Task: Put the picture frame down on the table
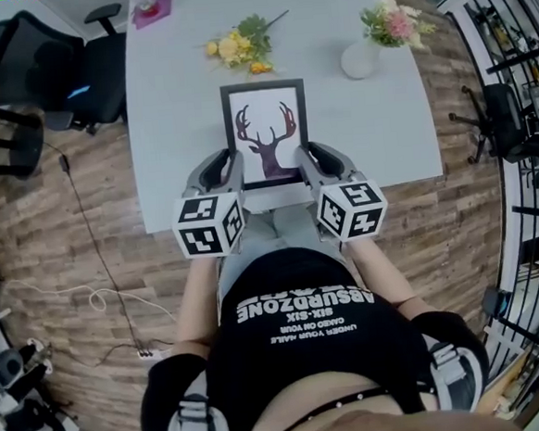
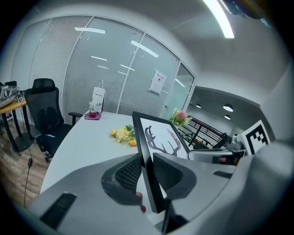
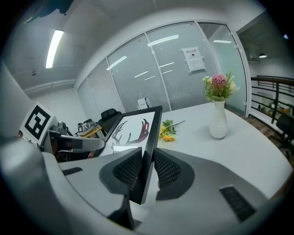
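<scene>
A black picture frame point(image 1: 265, 131) with a dark red deer-antler print hangs above the near edge of the grey table point(image 1: 178, 115). My left gripper point(image 1: 233, 178) is shut on the frame's left side, and my right gripper point(image 1: 303, 171) is shut on its right side. In the left gripper view the frame's edge point(image 2: 148, 160) runs between the ribbed pads point(image 2: 131, 172). In the right gripper view the frame point(image 3: 144, 151) is pinched the same way between the pads point(image 3: 167, 169), tilted up off the tabletop.
A loose bunch of yellow flowers point(image 1: 240, 45) lies beyond the frame. A white vase of pink flowers point(image 1: 368, 49) stands at the far right. A pink tray with a bag point(image 1: 151, 5) sits at the far edge. Black office chairs point(image 1: 64, 77) stand left of the table.
</scene>
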